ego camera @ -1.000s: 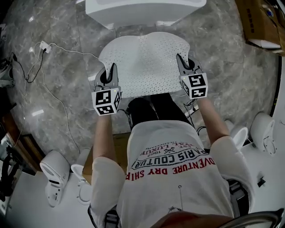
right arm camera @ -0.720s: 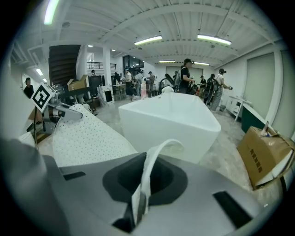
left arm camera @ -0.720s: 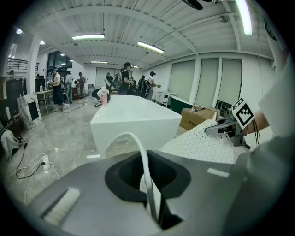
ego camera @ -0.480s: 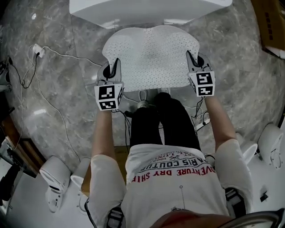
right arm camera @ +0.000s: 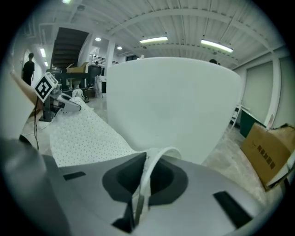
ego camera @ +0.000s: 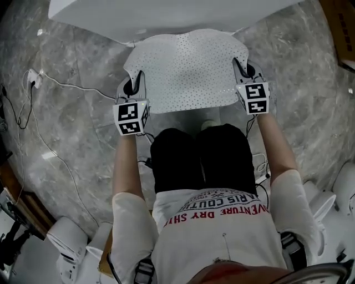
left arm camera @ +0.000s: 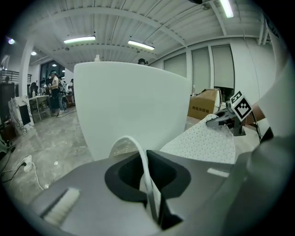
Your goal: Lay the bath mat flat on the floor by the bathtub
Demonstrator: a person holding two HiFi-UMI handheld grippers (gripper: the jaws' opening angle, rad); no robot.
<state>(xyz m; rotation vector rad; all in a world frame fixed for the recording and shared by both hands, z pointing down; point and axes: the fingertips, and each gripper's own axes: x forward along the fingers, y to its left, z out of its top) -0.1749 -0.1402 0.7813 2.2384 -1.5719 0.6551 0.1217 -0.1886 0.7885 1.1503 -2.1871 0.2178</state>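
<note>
Beside the bathtub (ego camera: 166, 14), the perforated white bath mat (ego camera: 186, 69) has sunk toward the marble floor (ego camera: 72, 127) as the person crouched. The left gripper (ego camera: 135, 83) and right gripper (ego camera: 242, 66) are each clenched on a side edge near a near corner (far edge close to the tub) — probably only setting down and letting go remain.

**Place:** large industrial hall set up as a bathroom mock-up.

**Evidence, head view:**
- White freestanding bathtub (ego camera: 166, 16) at 12 o'clock.
- Grey marble-pattern floor (ego camera: 72, 111).
- Loose white toilet-like units (ego camera: 65, 243) at 7 o'clock, and another (ego camera: 346, 188) at 4 o'clock.
- Cardboard box (ego camera: 345, 33) at 2 o'clock.
- Power cable (ego camera: 55, 161) trailing across the floor at 9 o'clock.

**Evidence, gripper views:**
- Ribbed ceiling with strip lights (left arm camera: 79, 40).
- Tall glazed partitions (left arm camera: 203, 69).
- A second cardboard box (right arm camera: 267, 154).
- People (left arm camera: 54, 92) standing far back among equipment.
</note>
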